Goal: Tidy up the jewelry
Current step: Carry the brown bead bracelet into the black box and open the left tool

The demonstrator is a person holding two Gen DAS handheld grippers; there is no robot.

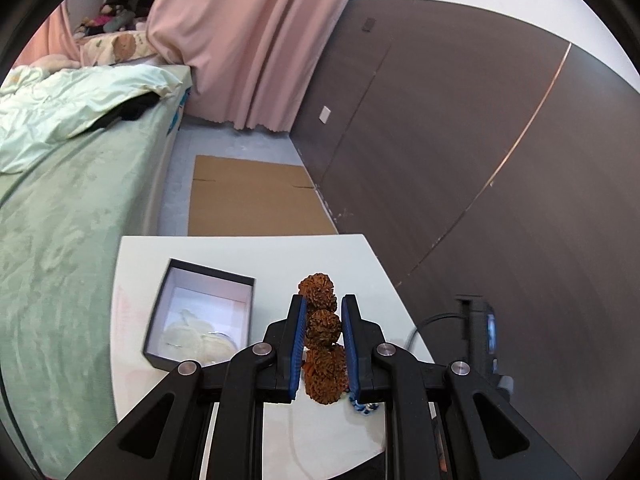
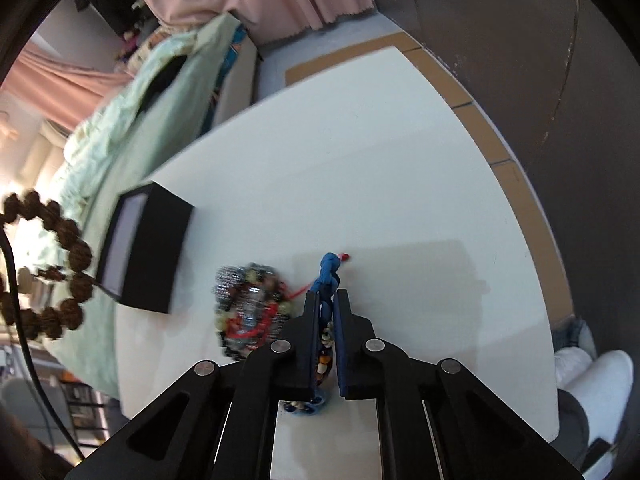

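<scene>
My left gripper (image 1: 323,312) is shut on a bracelet of large rough brown seed beads (image 1: 322,326), held above the white table (image 1: 280,256). The same bracelet hangs at the left edge of the right wrist view (image 2: 60,264). An open black jewelry box (image 1: 200,316) with a white lining and pale bangles inside stands left of the left gripper; it also shows in the right wrist view (image 2: 148,248). My right gripper (image 2: 327,300) is shut on a blue braided cord bracelet (image 2: 329,272) with small beads. A multicoloured beaded bracelet with red cord (image 2: 252,308) lies on the table beside it.
A bed with a green cover (image 1: 60,220) runs along the table's left side. A flat cardboard sheet (image 1: 256,200) lies on the floor beyond the table. A dark wood wall (image 1: 480,160) is to the right. Pink curtains (image 1: 248,40) hang behind.
</scene>
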